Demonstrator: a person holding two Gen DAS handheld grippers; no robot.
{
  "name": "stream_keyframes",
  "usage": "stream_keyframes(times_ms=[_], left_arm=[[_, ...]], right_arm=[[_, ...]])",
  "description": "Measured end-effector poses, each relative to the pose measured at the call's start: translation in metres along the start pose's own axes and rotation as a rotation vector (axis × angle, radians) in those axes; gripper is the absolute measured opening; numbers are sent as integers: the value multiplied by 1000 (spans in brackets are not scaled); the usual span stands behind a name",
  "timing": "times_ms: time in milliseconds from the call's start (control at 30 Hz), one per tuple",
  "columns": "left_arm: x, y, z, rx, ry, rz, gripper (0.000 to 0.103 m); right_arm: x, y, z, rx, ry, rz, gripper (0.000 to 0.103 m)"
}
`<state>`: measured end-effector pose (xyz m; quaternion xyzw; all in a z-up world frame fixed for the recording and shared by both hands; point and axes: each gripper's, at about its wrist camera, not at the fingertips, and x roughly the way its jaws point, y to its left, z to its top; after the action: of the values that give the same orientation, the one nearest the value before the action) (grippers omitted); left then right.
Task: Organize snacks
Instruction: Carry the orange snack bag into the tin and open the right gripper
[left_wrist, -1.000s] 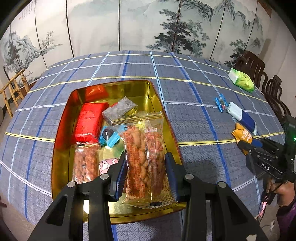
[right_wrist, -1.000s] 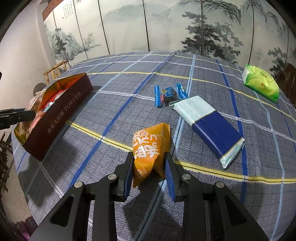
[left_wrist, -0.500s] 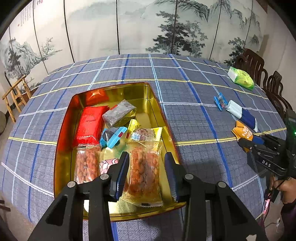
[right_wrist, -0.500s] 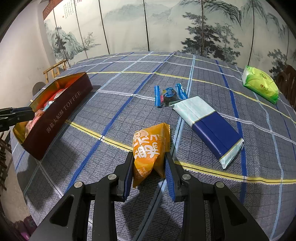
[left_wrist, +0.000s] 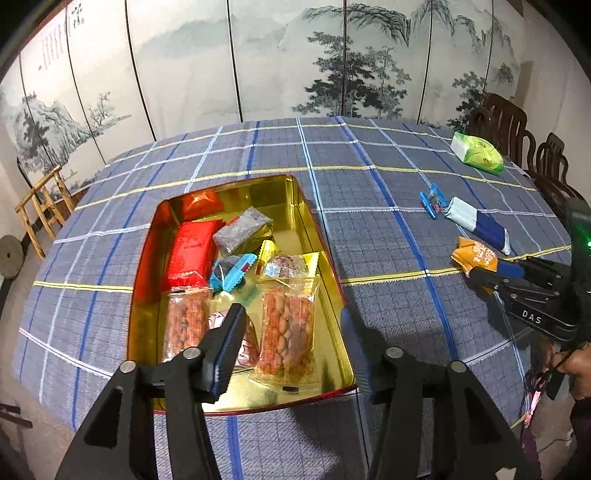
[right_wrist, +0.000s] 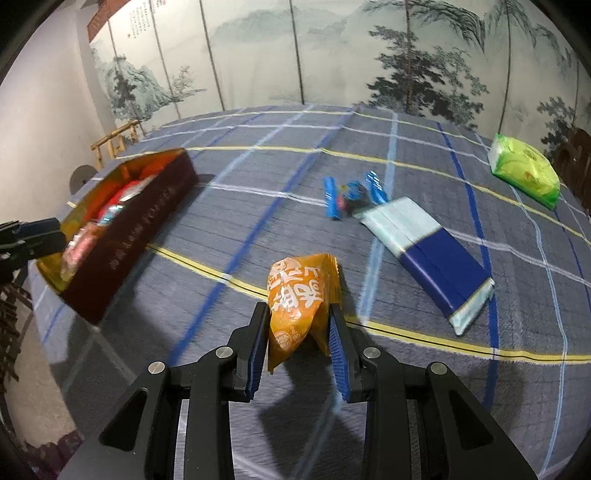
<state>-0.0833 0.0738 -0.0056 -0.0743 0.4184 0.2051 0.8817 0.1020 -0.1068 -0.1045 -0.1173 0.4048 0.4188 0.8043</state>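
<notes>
Right gripper (right_wrist: 298, 328) pinches the orange snack bag (right_wrist: 299, 295) just off the cloth, tin (right_wrist: 122, 236) far to its left. Left gripper (left_wrist: 291, 332) hangs wide open, empty, above the tin's near end; carry the bag level, release low.

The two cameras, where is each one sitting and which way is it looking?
Left wrist: sits on the left claw, looking down into the gold tin; its open fingers show.
Right wrist: sits on the right claw, looking low across the table; its fingers grip an orange packet.
Both see the tin, orange packet, blue-white pack, green bag and each other's claw.
</notes>
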Motion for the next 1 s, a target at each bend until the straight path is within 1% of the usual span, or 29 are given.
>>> stream_keyframes(times_ms=[200,333,533,600,733,800,1000], left_arm=[[-13,1,-2,11,-32,15,56],[-19,6,-5,12,-44,23,58],[-24,17,-12,-6,-48,30,60],[-25,21,-14,-10,-50,41,63],[-28,29,-19,-18,-56,59,66],[-29,34,-21,-23,-55,73,70],[-31,51,-29,-42,-49,100,70]], right_arm=[[-15,19,16,-9,-24,49,32],[-26,32,26,-17,-46,80,32],[-36,69,36,-48,-63,108,32],[-37,82,40,-64,-63,115,32],[-40,101,47,-97,-67,129,32],[-38,112,50,-112,-64,132,32],[-30,136,59,-145,-53,146,32]])
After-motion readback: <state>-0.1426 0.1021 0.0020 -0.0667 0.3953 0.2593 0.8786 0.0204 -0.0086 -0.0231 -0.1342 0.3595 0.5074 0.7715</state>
